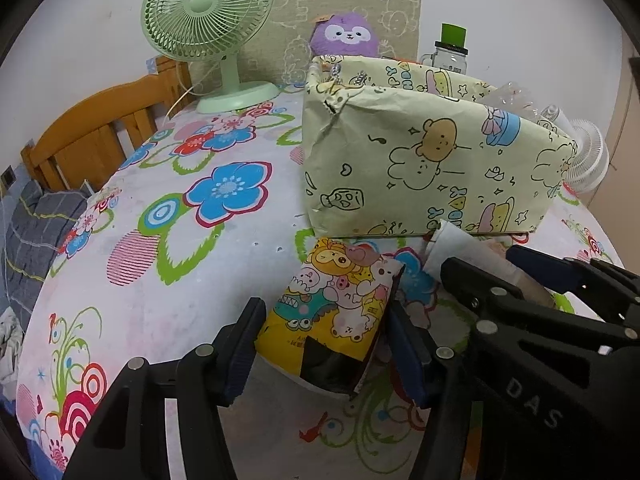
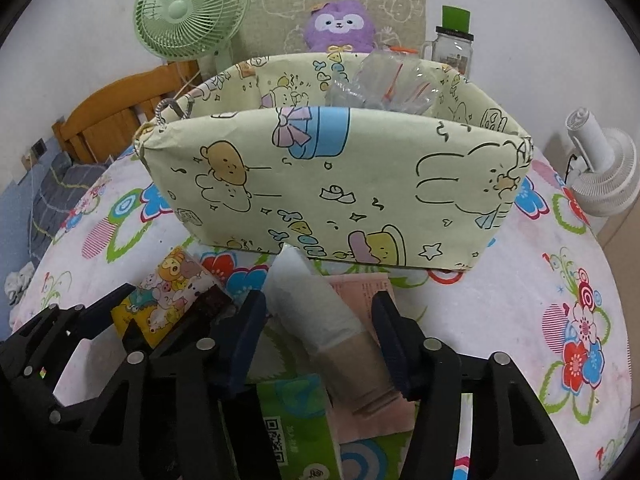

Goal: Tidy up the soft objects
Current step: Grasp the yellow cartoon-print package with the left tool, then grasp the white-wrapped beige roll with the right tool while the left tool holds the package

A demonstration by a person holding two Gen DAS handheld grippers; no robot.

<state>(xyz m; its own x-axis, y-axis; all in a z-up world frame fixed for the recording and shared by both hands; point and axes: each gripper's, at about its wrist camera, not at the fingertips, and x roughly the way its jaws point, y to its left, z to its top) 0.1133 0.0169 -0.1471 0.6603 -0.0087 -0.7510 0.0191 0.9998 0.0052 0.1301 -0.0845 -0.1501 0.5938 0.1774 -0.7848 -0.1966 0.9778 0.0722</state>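
Two fans (image 2: 188, 12) (image 2: 604, 172); one plush (image 2: 340, 26); one basket (image 2: 320, 184); one jar (image 2: 454, 46); two grippers (image 1: 324, 344) (image 2: 320, 336).

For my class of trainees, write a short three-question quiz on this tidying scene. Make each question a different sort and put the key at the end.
1. Multiple choice: what sits between the fingers of the left gripper?
A. a green fan
B. a cartoon-print packet
C. a glass jar
2. True or false: the patterned basket has nothing in it.
3. Fill the gap: behind the basket, against the wall, sits a ____ plush toy.

Key
1. B
2. False: crumpled clear plastic shows above the basket's rim.
3. purple
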